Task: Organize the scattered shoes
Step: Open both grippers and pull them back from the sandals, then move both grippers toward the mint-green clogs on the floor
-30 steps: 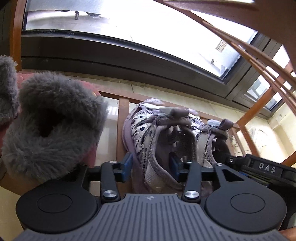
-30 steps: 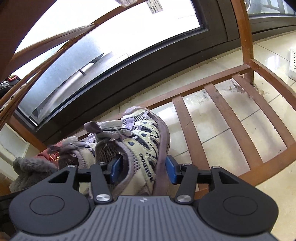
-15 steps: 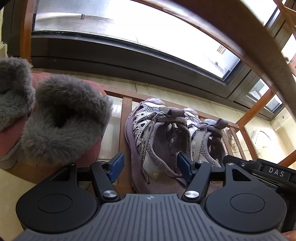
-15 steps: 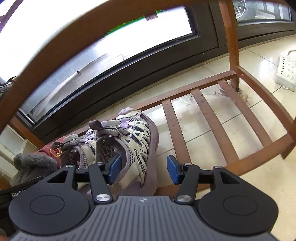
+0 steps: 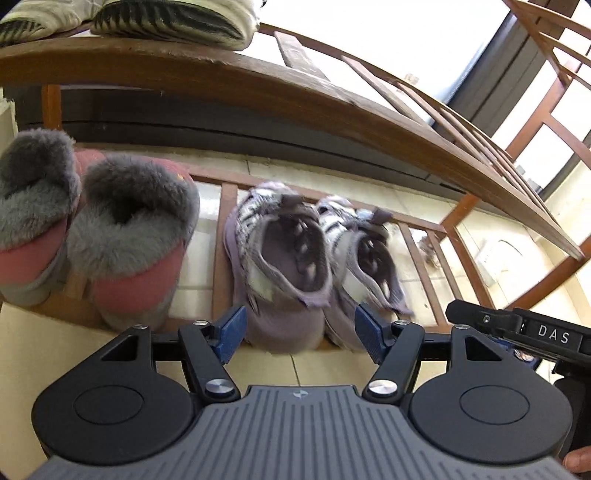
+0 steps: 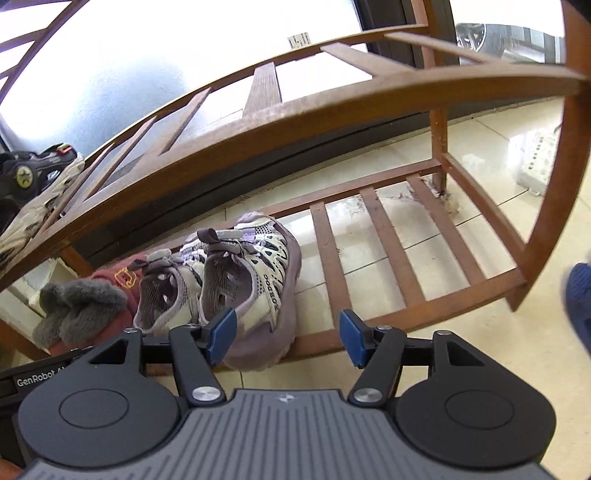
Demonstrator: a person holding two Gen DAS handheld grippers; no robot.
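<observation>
A pair of purple and cream mesh sneakers stands side by side on the lower slatted shelf point(image 6: 388, 251) of a wooden shoe rack. They are the left sneaker point(image 5: 284, 258) and the right sneaker point(image 6: 255, 273). My left gripper point(image 5: 301, 328) hangs open just in front of the left sneaker's heel, its blue pads clear of it. My right gripper point(image 6: 286, 334) is off the right sneaker; its jaws are opening with nothing between them. Its left pad overlaps the sneaker's heel in the picture only.
Pink boots with grey fur point(image 5: 136, 236) sit left of the sneakers on the same shelf. The rack's upper rail point(image 5: 258, 85) arches overhead, with white-soled shoes point(image 5: 166, 18) on it. Right of the sneakers the slats are bare. A white power strip point(image 6: 535, 162) and something blue point(image 6: 580, 295) lie right of the rack.
Both grippers let go of the sneakers, spread their jaws wider and drew back and up. The sneakers stay on the lower shelf, and the upper rail has come into view.
</observation>
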